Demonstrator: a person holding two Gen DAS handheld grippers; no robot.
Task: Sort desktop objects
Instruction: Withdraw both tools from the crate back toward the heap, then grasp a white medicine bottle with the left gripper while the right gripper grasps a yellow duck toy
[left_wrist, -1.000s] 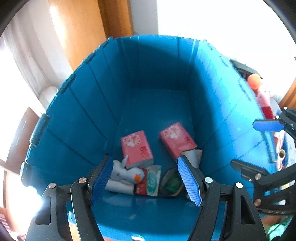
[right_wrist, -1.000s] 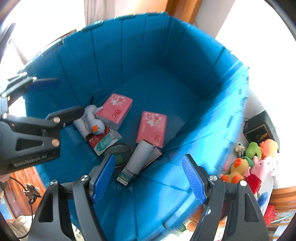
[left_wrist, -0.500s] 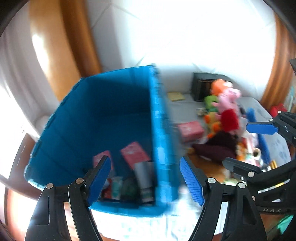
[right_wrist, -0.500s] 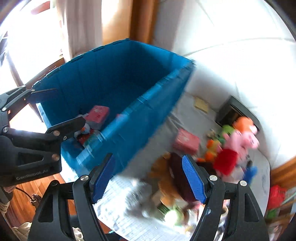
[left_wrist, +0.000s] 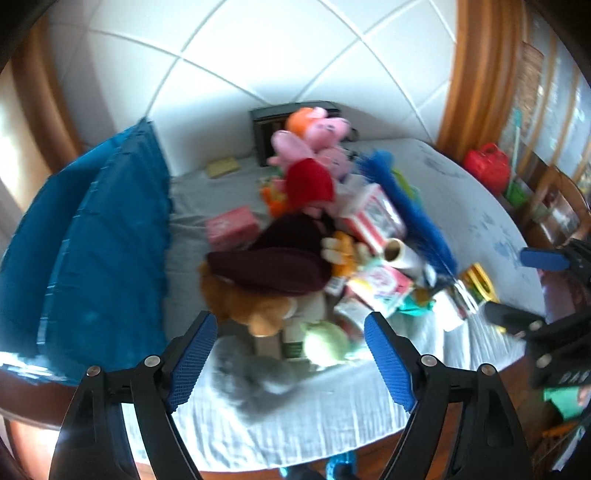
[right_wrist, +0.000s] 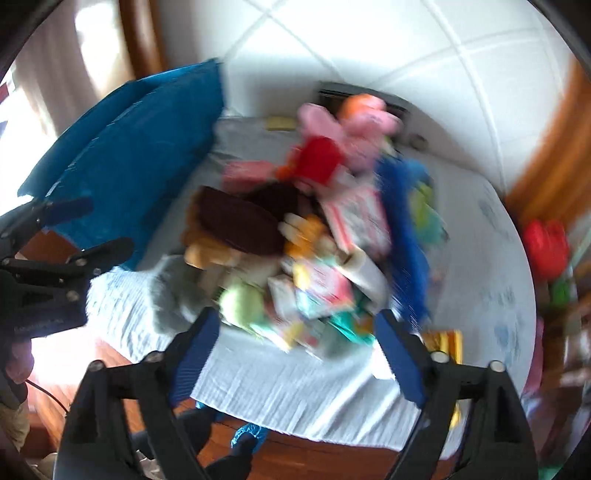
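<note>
The left tool (left_wrist: 286, 354) hangs with its jaws spread and empty above the near edge of the cloth-covered worktop (left_wrist: 295, 424); the right tool (right_wrist: 295, 356) is likewise spread wide and empty. A bare strip of cloth lies between both tools and the heap of toys and boxes (left_wrist: 317, 236), which sits at 12 o'clock, apart from either tool. The blue bin (left_wrist: 99, 251) stands at 9 to 10 o'clock, its wall beside the heap. Open cloth runs toward 2 o'clock. Only the right wrist view shows blue shoe covers (right_wrist: 245, 437) on the floor below the edge. Both views are blurred.
</note>
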